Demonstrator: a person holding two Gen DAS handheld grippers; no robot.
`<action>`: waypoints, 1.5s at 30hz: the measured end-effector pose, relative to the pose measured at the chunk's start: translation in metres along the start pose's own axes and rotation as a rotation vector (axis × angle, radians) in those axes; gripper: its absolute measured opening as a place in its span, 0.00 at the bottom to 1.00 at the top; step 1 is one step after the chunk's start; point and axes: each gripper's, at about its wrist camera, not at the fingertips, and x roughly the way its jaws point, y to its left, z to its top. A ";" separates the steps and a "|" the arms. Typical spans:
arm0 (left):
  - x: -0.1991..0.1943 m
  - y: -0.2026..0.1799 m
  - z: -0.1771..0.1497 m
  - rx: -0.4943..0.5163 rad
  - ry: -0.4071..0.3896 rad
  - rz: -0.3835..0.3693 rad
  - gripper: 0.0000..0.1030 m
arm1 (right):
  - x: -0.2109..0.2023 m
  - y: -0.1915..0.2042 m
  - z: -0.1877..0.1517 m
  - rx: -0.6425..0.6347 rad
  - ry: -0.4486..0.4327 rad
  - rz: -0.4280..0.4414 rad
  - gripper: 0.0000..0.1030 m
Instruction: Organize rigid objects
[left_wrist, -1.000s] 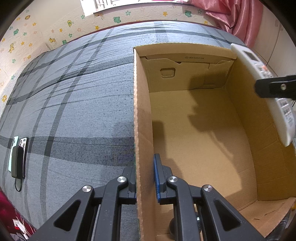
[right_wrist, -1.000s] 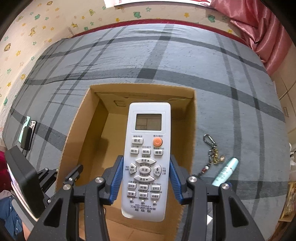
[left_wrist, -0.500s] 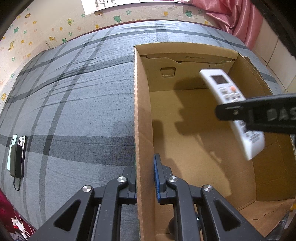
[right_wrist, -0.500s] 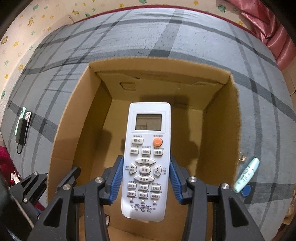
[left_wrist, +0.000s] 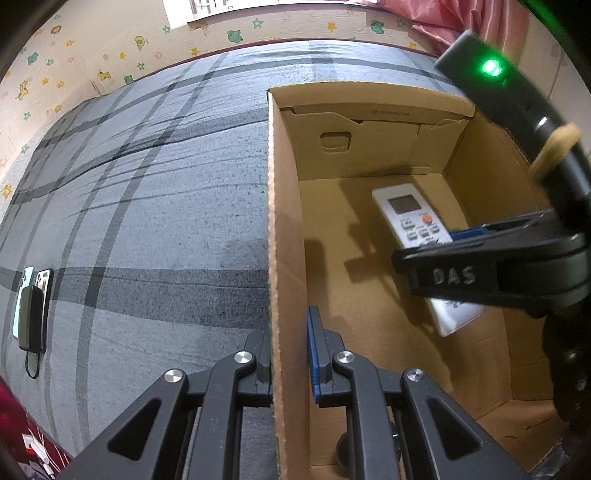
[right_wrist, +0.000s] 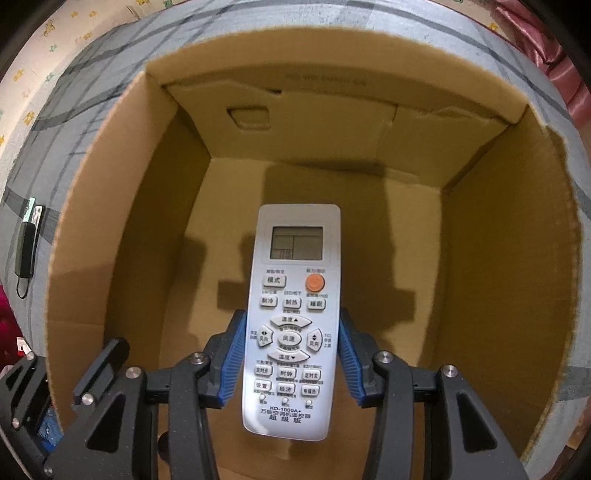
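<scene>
A white air-conditioner remote (right_wrist: 291, 317) with an orange button is held by my right gripper (right_wrist: 291, 354), which is shut on its sides, low inside the open cardboard box (right_wrist: 509, 288). In the left wrist view the remote (left_wrist: 410, 214) hangs just above the box floor, with the right gripper (left_wrist: 480, 273) across it. My left gripper (left_wrist: 290, 354) is shut on the box's left wall (left_wrist: 286, 229), one finger on each side.
The box sits on a grey plaid bedspread (left_wrist: 147, 206). Two phones and a black power bank (left_wrist: 31, 306) lie at the far left. A patterned wall (left_wrist: 110, 44) and a pink curtain (left_wrist: 436, 18) stand behind.
My right gripper has lowered the remote from above the box's right side down into the box, near the floor. The left gripper has kept hold of the wall.
</scene>
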 end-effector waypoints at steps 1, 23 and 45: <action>0.000 0.000 0.000 0.000 0.000 0.000 0.13 | 0.002 0.000 -0.001 0.003 0.006 0.002 0.48; 0.001 -0.002 -0.002 0.007 0.006 0.010 0.13 | 0.003 -0.001 0.007 0.004 0.055 0.022 0.49; 0.002 -0.001 0.000 0.003 0.015 0.007 0.13 | -0.048 0.005 0.002 -0.022 -0.090 -0.026 0.68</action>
